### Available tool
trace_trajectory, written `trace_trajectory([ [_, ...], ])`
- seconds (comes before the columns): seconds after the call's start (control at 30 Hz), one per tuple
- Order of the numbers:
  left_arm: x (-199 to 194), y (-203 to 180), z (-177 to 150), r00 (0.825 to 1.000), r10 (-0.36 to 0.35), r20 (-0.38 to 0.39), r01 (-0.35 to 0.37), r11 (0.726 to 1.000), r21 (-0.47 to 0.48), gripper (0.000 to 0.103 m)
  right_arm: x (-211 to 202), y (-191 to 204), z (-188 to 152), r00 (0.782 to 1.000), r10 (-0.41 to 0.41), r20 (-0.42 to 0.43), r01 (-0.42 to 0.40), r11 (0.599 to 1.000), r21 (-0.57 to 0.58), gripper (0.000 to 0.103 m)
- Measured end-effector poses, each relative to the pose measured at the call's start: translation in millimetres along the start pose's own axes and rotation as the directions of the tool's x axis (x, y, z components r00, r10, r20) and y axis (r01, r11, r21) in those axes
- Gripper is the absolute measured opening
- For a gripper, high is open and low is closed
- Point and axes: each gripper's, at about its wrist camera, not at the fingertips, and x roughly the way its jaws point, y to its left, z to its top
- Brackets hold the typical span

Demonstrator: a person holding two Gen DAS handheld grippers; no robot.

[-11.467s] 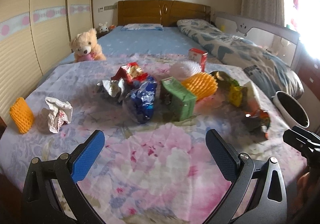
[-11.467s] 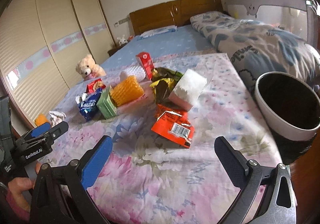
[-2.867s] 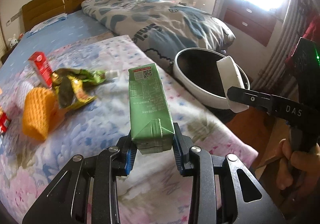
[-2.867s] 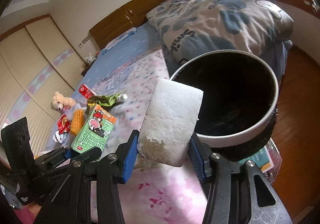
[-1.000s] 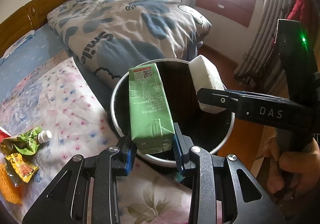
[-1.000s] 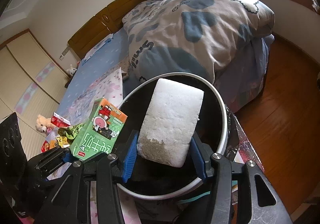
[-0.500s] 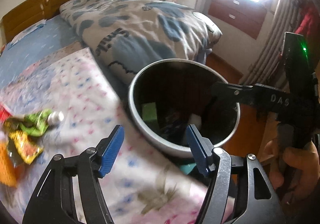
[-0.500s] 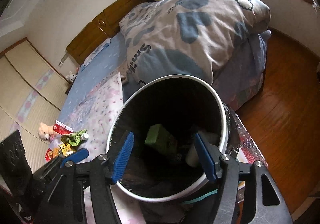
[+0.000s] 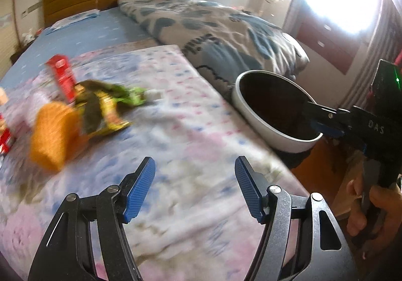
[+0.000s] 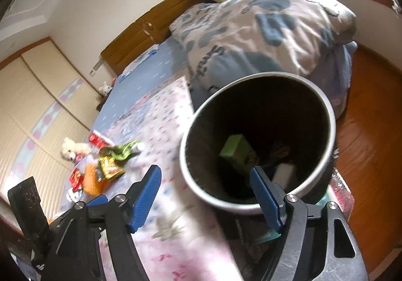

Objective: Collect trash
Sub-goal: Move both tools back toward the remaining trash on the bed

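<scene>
While plenty of litter lies on the bed (image 9: 191,130), counts as partly done at best, judging from how things lie. Already in the bin (image 10: 324,105), which stands at the bed's edge: a green carton (image 10: 238,153) tipped against the dark inner wall, and a white block (image 10: 284,171) just beside it at the bottom, plus something darker that cannot be made out in the shadow. Left tool (image 9: 194,189) empty, blue pads held wide apart over the flowered sheet, nothing between them, pointed back toward the pile rather than the bin. Right tool (image 10: 206,199) likewise empty, jaws opening wider at this moment, hanging just over the near rim of the bin with only air between the pads. Still to collect, well apart from the bin across the sheet: a red carton (image 9: 61,77) standing upright, a crumpled green and yellow wrapper (image 9: 108,107) with what may be a small white cap at its end, though motion blur makes that uncertain, an orange mesh-like lump (image 9: 54,135) touching the wrapper, and more red packaging (image 9: 5,137) at the far left edge of the left wrist view. Also visible in the right wrist view, a teddy bear (image 10: 72,148) beyond the pile, probably not trash. Several more trips between pile and bin likely needed.
</scene>
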Motion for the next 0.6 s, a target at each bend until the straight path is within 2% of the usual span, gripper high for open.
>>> trace_trajectory([
  [0.3, -36, 57, -32, 0.995, 0.095, 0.026, -0.092, 0.99, -0.105, 0.067, 16, 58, -31, 0.995, 0.083, -0.054, -0.087, 0.994, -0.069, 0.075],
  [0.6, -75, 121, -66, 0.978, 0.204, 0.037, -0.19, 0.952, -0.24, 0.067, 41, 131, -65, 0.974, 0.173, -0.143, -0.196, 0.965, -0.171, 0.075],
])
